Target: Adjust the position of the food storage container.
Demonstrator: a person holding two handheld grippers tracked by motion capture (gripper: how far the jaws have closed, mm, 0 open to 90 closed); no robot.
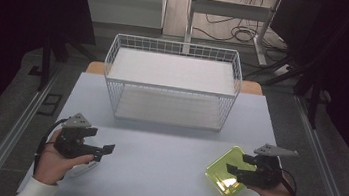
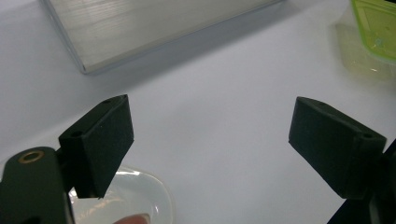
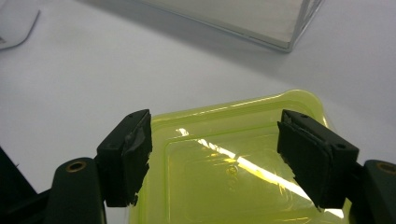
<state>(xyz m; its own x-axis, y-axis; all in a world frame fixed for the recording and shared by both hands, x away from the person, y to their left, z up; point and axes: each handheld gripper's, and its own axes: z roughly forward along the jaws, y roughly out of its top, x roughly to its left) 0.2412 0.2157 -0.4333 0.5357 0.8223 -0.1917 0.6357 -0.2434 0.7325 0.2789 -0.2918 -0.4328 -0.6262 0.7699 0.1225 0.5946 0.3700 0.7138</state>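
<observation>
On the left of the high view, the left tongs hang just above the tabletop with their jaws spread wide and nothing between them. In the left gripper view a clear shallow dish lies on the tabletop under the near jaw, beside a fingertip of the person's hand; whether the jaw touches the dish cannot be told. Ahead, at the middle of the tabletop, stands a white wire rack with two shelves, both bare, well apart from either gripper. To the right, the right tongs are also spread wide, poised over a translucent yellow-green container that rests on the tabletop near the front right. In the right gripper view the container lies below and between the two jaws, which stand apart from its sides and grip nothing. Open tabletop separates the dish from the container.
</observation>
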